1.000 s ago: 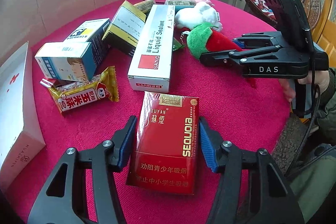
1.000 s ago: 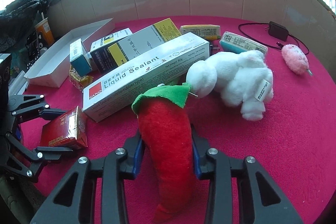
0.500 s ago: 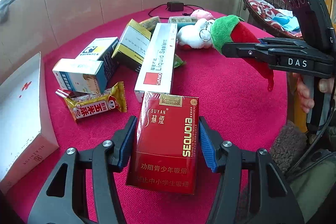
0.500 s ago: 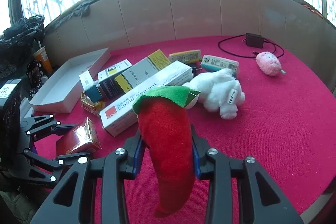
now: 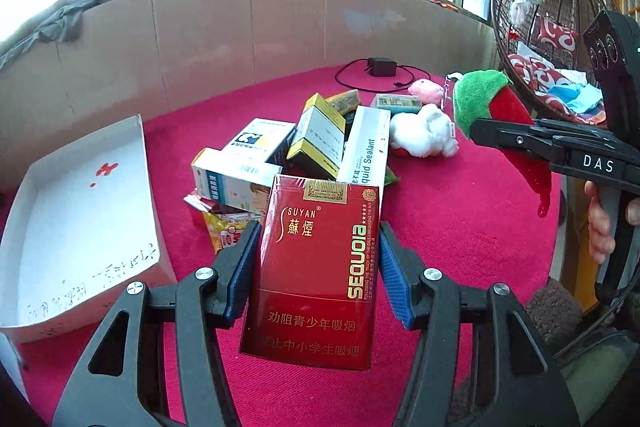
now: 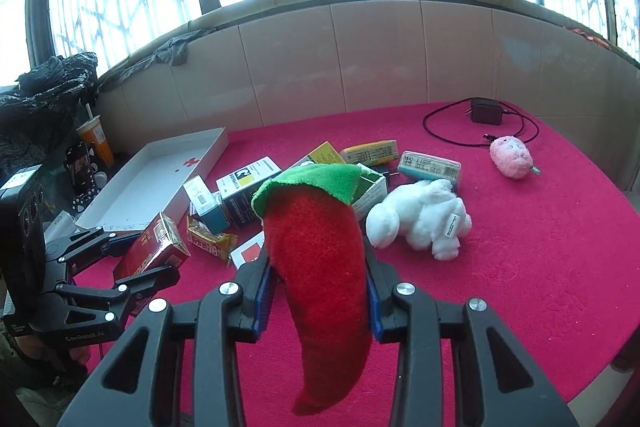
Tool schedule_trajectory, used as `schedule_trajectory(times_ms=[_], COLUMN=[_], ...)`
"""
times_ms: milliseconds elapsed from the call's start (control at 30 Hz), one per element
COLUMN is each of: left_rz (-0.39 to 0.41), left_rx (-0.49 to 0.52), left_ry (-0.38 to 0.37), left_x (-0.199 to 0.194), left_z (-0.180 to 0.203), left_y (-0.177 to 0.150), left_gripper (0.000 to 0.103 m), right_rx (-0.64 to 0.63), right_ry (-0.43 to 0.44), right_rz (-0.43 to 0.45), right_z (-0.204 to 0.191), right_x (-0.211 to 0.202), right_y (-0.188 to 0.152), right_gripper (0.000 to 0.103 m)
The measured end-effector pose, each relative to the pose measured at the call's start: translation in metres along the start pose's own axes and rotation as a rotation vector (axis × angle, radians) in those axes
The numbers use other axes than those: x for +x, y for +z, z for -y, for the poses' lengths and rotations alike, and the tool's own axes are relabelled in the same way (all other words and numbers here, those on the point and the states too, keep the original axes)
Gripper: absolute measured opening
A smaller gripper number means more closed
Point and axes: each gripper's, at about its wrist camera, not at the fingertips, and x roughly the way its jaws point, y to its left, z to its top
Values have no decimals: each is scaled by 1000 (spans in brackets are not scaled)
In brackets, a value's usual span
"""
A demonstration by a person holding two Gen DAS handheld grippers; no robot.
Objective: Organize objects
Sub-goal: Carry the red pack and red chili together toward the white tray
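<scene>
- Red-clothed counter (image 6: 520, 247) below tiled wall and bright windows; white tray (image 5: 72, 227) at far left edge.
- Left tongs (image 5: 316, 267) pinch red cigarette pack (image 5: 316, 267) by its long sides, held clear above the cloth. Stiff, light, film-wrapped (likely slick); side grip suits it.
- Centre: jumble of small boxes (image 6: 248, 187), labels partly overlapped, hard to read.
- Right tongs (image 6: 318, 295) squeeze plush chili (image 6: 316, 247) mid-body, aloft. Soft, light, compressible; tip dangles below the pads.
- White plush (image 6: 420, 223) lies right.
</scene>
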Motion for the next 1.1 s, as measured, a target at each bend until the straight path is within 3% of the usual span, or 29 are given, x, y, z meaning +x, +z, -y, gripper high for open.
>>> schedule_trajectory(times_ms=[1100], left_rz=[106], left_rx=[-150], left_ry=[94], left_x=[-34], left_z=[-46], left_y=[-3], left_gripper=[57], right_rx=[-15], right_ry=[69], right_rz=[12], right_z=[-36], right_x=[-5], right_y=[15], right_gripper=[38])
